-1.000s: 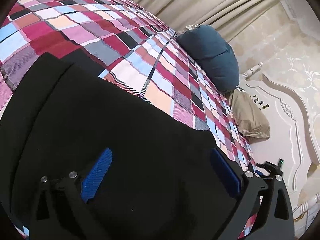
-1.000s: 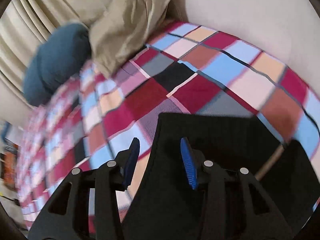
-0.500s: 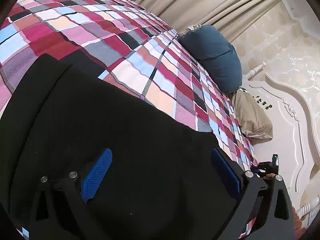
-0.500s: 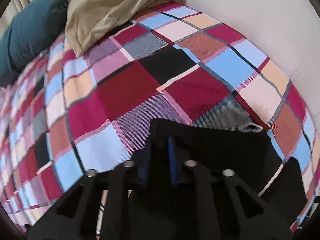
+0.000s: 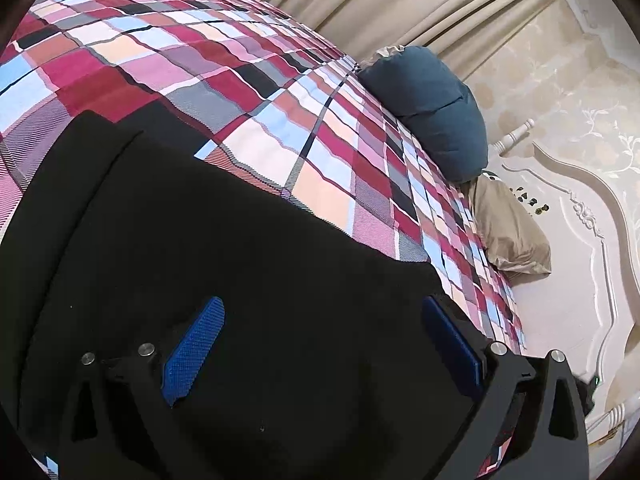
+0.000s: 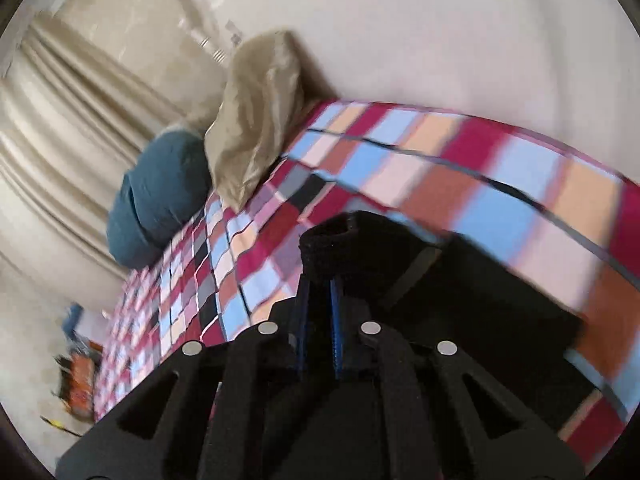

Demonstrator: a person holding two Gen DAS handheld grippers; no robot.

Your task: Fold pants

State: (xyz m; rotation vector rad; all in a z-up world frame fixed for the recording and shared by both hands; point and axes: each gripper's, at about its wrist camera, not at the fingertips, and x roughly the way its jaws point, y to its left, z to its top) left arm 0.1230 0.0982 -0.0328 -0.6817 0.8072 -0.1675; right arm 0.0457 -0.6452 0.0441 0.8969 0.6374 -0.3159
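Bed (image 5: 248,92): plaid cover, fills both views; we work on it.

Pants (image 5: 224,280): black, spread flat across near part of bed in left view. In right view one end (image 6: 340,248) is bunched and raised off cover, rest trailing down to the right.

Pillows: blue (image 5: 432,104) and tan (image 5: 508,232), at headboard end, well apart from pants; not in our way.

L gripper (image 5: 320,340): spread wide, hovers just over flat cloth, nothing between pads. Touching cloth or not, we can't tell.

R gripper (image 6: 320,300): pads clamped tight on bunched pants end, which sticks up past tips. View blurred.

Step, as we judge: first fold begun; R end picked up, L end not yet taken.

Next calls for: L to pinch its own edge, then both to carry cloth over evenly, w/o dragging lower layer.
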